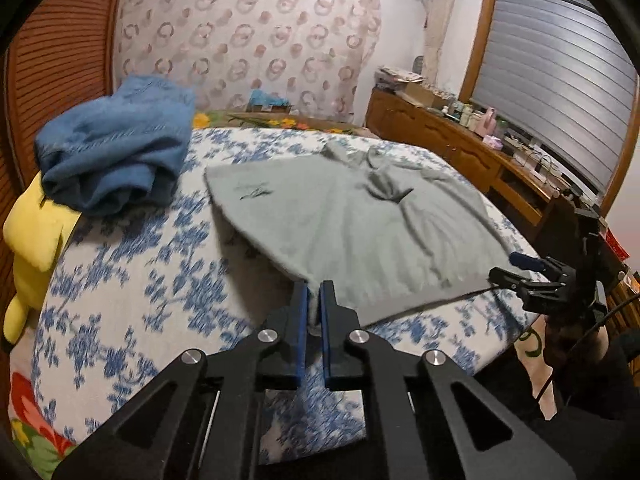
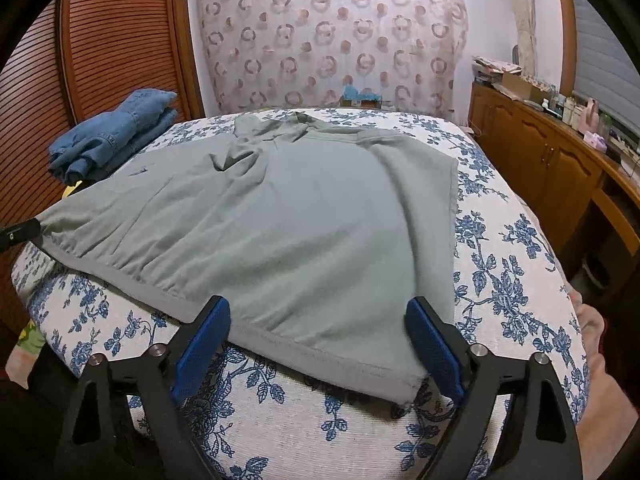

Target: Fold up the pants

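Left gripper: nearest in the left wrist view, its blue-padded fingers drawn close together and pinching a corner of the grey pants, which rises into the narrow gap between them.
Right gripper: nearest in the right wrist view, jaws spread wide, the waistband edge of the grey pants lying between the two blue pads without being clamped. In the left wrist view it shows at the right edge, at the garment's far corner.
Grey pants: spread across the bed, one hem facing the right gripper, the cloth bunched and creased toward the far end.
Bedspread: white with blue flowers, under the pants; seen also in the left wrist view.
Yellow plush: at the left edge of the bed, partly under the blue clothes.
Blue clothes: a folded pile on the bed's far left, well apart from the pants; in the right wrist view it looks like denim.
Wooden sideboard: along the right wall, its top crowded with small bottles and jars too small to tell apart.
Cardboard box: open, on the sideboard's far end; contents cannot be made out.
Curtain: pale, ring-patterned, behind the bed.
Louvred wooden door: far left.
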{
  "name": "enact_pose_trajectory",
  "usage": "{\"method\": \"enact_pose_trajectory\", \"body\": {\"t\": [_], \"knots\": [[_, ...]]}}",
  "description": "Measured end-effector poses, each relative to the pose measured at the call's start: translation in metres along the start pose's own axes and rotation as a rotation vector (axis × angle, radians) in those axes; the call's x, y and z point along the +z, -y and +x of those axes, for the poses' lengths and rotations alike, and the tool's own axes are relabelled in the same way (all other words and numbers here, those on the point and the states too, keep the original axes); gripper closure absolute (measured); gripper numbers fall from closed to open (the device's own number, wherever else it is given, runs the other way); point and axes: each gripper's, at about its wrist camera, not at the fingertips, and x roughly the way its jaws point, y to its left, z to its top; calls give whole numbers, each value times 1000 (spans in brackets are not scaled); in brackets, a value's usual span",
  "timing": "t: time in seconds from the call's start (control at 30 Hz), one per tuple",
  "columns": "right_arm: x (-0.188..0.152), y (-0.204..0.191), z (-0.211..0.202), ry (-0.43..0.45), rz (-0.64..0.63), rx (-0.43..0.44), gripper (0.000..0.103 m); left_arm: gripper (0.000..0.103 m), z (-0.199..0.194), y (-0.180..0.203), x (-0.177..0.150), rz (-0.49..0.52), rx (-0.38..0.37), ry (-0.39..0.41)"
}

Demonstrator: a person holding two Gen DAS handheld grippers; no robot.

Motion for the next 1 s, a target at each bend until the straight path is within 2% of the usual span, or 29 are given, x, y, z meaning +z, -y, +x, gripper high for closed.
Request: {"method": "enact_pose_trajectory", "body": {"t": [0.13,0.3,0.63,0.8,1.0], "knots": [[3,4,-2,9,-1,-7,17,96,5,11,16,32,-28,6],[6,11,-2,5,-4,-13,27,96,21,32,39,91,-68,3],[7,29,-2,6,40,-17,30,97,47,69,65,152,-151,-11],[7,32,-1,16,54,14,44,97,60,86,74,184,-170,-34],[8,38,-4,30,58,15,47,97,66,115,88,232,-221,-42]]}}
